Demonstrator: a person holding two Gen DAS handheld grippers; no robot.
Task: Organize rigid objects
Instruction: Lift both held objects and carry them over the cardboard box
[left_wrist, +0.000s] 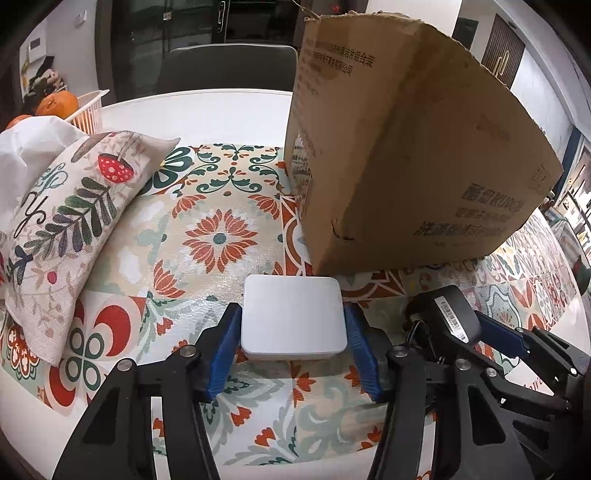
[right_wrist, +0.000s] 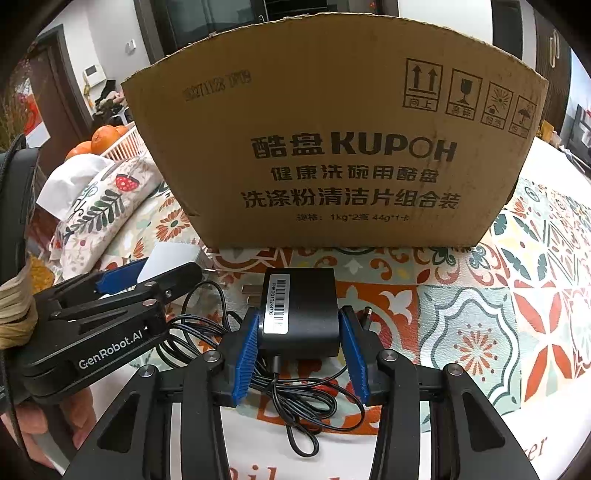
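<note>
On the desk (left_wrist: 229, 110), covered by a flowered mat (left_wrist: 207, 236), two objects sit in front of a tall cardboard box (right_wrist: 332, 155). The left gripper (left_wrist: 293, 325) has its blue jaws around a flat white square box (left_wrist: 293, 317), one pad against each side, so it looks clamped on it; the white box rests on the mat just in front of the cardboard box's near corner. The right gripper (right_wrist: 301, 332) has its jaws pressed on a black power adapter (right_wrist: 301, 310) with a barcode label on top. Its thin black cable (right_wrist: 295, 398) lies coiled on the mat below the jaws. The two grippers stand close beside each other, the adapter just right of the white box. A patterned cushion (left_wrist: 70, 221) leans at the left edge, with a white basket of oranges (left_wrist: 57, 103) behind it.
</note>
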